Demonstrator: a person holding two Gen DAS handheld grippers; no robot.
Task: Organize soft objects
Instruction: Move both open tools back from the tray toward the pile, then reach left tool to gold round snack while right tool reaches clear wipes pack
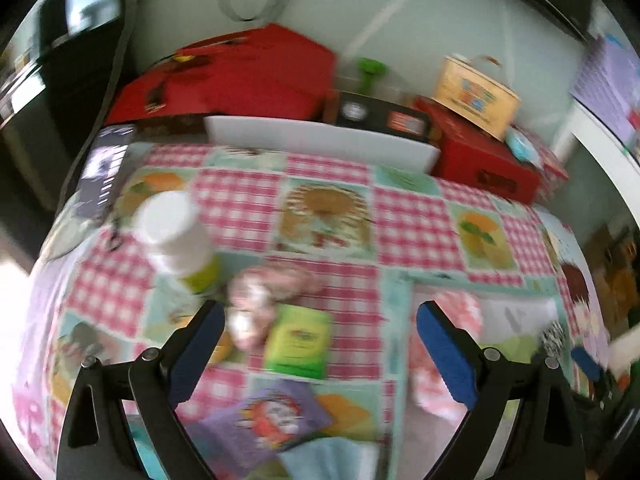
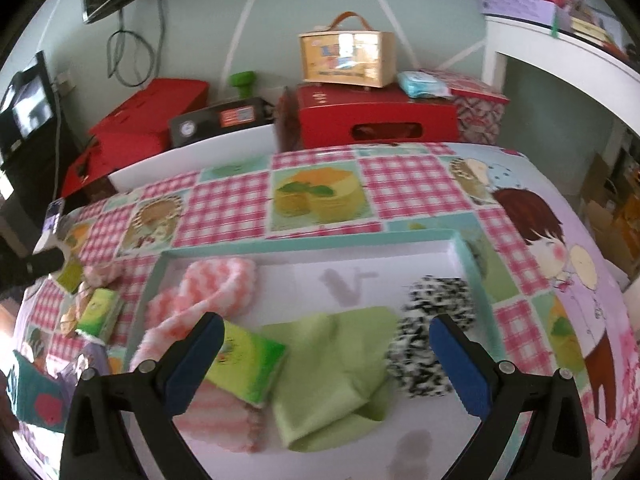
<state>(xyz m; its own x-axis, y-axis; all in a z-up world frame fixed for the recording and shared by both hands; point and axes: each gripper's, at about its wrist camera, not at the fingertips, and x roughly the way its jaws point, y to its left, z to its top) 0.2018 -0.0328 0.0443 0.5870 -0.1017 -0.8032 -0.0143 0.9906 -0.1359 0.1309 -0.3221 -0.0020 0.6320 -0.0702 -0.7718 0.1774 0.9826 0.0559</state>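
Note:
My left gripper (image 1: 320, 356) is open above the tablecloth, over a green tissue pack (image 1: 298, 340), with a pink crumpled cloth (image 1: 264, 296) beside its left finger. A purple picture pouch (image 1: 264, 420) lies below. My right gripper (image 2: 326, 364) is open and empty over a white tray with a teal rim (image 2: 312, 240). In the tray lie a pink-and-white fuzzy sock (image 2: 200, 300), a green cloth (image 2: 336, 376), a black-and-white fuzzy sock (image 2: 432, 328) and a green tissue pack (image 2: 244, 364) by the right gripper's left finger.
A white bottle with a green label (image 1: 176, 236) stands left of the left gripper. Red boxes (image 2: 376, 120), a wooden case with a handle (image 2: 346, 58) and a white bin (image 1: 320, 140) line the table's far edge. A phone (image 1: 102, 172) lies far left.

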